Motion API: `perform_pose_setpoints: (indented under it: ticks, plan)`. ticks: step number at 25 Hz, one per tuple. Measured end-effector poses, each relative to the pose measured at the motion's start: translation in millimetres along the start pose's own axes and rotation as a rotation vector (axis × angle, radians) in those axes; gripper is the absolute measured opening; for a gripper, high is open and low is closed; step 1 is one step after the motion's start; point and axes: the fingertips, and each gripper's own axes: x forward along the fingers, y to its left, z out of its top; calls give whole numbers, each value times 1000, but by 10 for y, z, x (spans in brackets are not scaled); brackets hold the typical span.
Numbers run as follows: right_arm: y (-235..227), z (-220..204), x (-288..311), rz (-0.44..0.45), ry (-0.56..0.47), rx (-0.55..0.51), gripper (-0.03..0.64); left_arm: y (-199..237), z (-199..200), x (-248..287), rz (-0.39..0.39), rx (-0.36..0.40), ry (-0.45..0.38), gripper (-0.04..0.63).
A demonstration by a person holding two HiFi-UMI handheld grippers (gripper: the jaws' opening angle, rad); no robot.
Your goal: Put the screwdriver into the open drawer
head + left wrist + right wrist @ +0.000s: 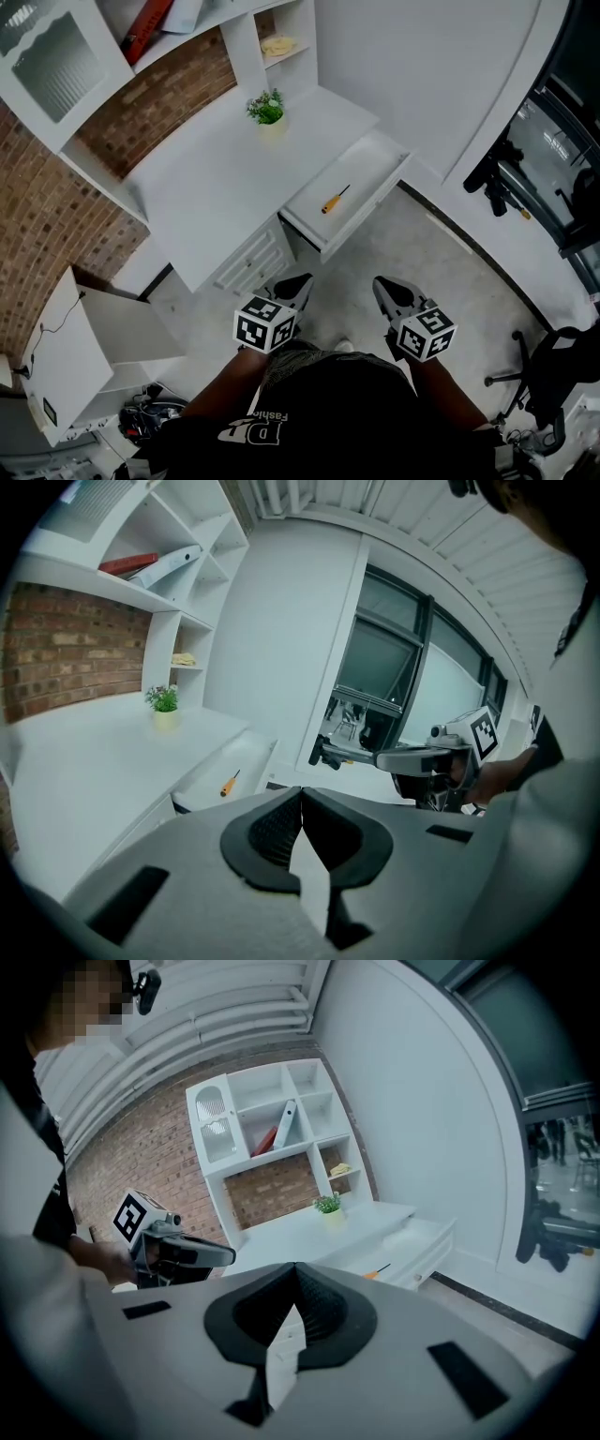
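The left gripper [300,794] has its jaws closed. The black tips meet, and only the pale floor shows through the small gap below them. It holds nothing and touches nothing. The right gripper [295,1271] is the same: its jaws are together at the tips and it is empty.

The drawer [370,161] is pulled out from the right end of the white table [206,183] and stands open. The screwdriver [335,200] lies flat inside it on the white bottom, in the front half. It has an orange handle and a thin dark shaft. On the table, near the back wall, stands a small green plant [267,109] in a pale pot. It is well apart from the drawer.

In the head view both grippers are held low, close in front of the person's body and above the floor. They are side by side with a gap between them. Their jaws point forward in the direction of the table and the drawer, and both are well apart from the drawer. Each marker cube is on the end nearest the person.
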Motion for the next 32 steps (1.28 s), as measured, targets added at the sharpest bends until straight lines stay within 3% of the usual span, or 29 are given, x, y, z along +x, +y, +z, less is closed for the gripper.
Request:
perform_pose_setpoints:
  ticks: [18, 32]
  plan:
    - [357, 214, 593, -69, -20, 41, 5, 744, 252, -245, -49, 41, 27, 18]
    - [443, 255, 860, -77, -5, 38, 5, 964, 236, -227, -94, 55, 56, 18]
